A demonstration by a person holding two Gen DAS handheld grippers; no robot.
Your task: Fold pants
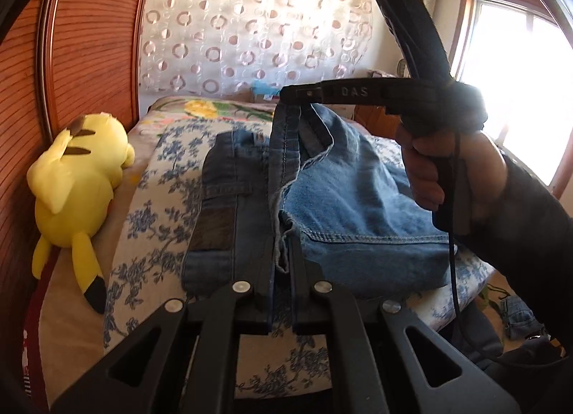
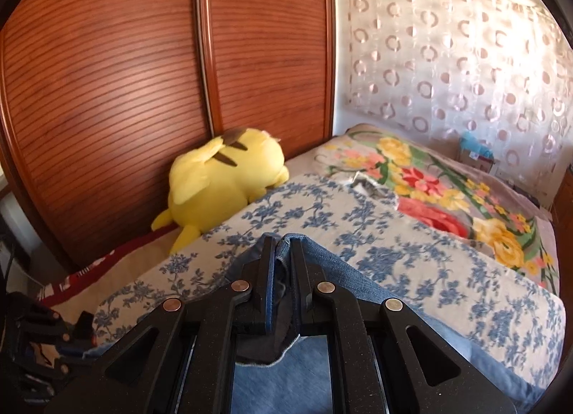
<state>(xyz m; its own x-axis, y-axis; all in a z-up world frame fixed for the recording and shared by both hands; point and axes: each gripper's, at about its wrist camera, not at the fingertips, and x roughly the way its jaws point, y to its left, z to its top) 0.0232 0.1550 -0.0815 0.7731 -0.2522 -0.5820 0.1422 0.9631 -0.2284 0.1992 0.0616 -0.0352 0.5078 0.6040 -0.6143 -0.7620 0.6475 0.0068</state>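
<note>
Blue jeans (image 1: 358,206) lie on the bed, partly doubled over, with a darker waistband part at the left. My left gripper (image 1: 283,249) is shut on a denim edge near the bed's front. My right gripper (image 1: 288,95), held by a hand (image 1: 429,178) in a dark sleeve, is shut on another edge of the jeans and holds it raised above the bed. In the right wrist view, the right gripper (image 2: 283,244) pinches a fold of denim (image 2: 336,265) between its fingers, and cloth hangs down under them.
A yellow plush toy (image 1: 78,178) lies at the bed's left side against brown wooden sliding doors (image 2: 107,74). A blue-flowered sheet (image 1: 154,206) covers the near bed, a bright floral blanket (image 2: 429,192) the far part. A bright window (image 1: 519,74) is at the right. More denim (image 1: 519,317) lies on the floor.
</note>
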